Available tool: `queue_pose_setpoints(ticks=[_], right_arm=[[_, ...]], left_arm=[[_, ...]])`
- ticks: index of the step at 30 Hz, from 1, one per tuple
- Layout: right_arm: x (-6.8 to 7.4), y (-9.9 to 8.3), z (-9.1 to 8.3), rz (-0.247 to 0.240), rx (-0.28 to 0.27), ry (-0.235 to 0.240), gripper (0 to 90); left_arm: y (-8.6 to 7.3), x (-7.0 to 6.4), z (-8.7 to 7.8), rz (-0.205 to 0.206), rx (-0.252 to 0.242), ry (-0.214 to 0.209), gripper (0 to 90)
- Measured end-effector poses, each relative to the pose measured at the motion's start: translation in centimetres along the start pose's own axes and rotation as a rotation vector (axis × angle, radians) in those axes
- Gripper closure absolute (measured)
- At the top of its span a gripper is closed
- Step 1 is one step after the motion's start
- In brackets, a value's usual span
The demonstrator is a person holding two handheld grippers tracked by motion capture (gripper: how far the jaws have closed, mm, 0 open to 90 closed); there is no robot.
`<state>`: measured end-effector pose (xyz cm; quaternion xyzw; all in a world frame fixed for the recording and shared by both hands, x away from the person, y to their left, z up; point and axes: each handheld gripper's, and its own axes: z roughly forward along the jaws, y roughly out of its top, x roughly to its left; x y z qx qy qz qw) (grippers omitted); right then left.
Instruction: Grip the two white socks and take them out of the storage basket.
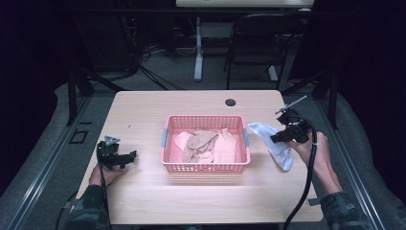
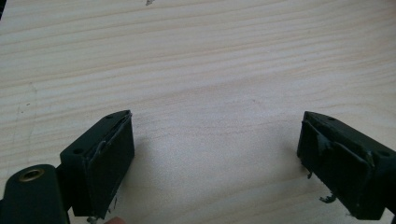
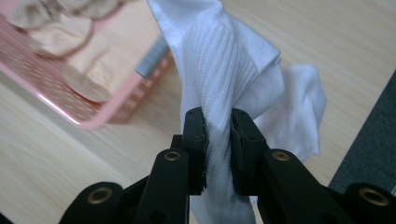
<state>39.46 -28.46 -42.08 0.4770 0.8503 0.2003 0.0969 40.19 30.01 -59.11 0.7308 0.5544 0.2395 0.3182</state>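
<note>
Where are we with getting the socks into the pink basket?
Looks done: beige socks already lie in the pink basket. In hand: the right gripper is shut on a white sock, held beside the basket's right end. The left gripper is open over bare table. Left: drop the white sock in.

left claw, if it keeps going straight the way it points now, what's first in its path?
Most likely the bare table. The left claw is open, tilted down at the wood with nothing between its jaws. In the high view it aims roughly toward the pink basket, but the tabletop probably comes first; depth is unclear.
</note>
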Motion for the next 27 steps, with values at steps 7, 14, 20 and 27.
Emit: queue_pose_setpoints(ticks=[7,14,20,27], right_arm=[[-1.9,-2.2,3.9,0.052,0.12,-0.019,77.2],[-3.0,-3.6,6.6,0.114,0.177,-0.008,68.4],[-3.6,-4.0,5.3,0.112,0.111,0.016,38.5],[-4.9,-4.9,1.2,0.149,-0.085,0.051,22.0]], left_arm=[[0.0,0.0,0.0,0.0,0.0,0.0,10.8],[0.0,0.0,0.0,0.002,-0.001,-0.001,10.8],[0.1,0.0,0.1,0.003,-0.001,-0.003,10.7],[0.1,0.0,0.1,0.003,-0.002,-0.002,10.7]])
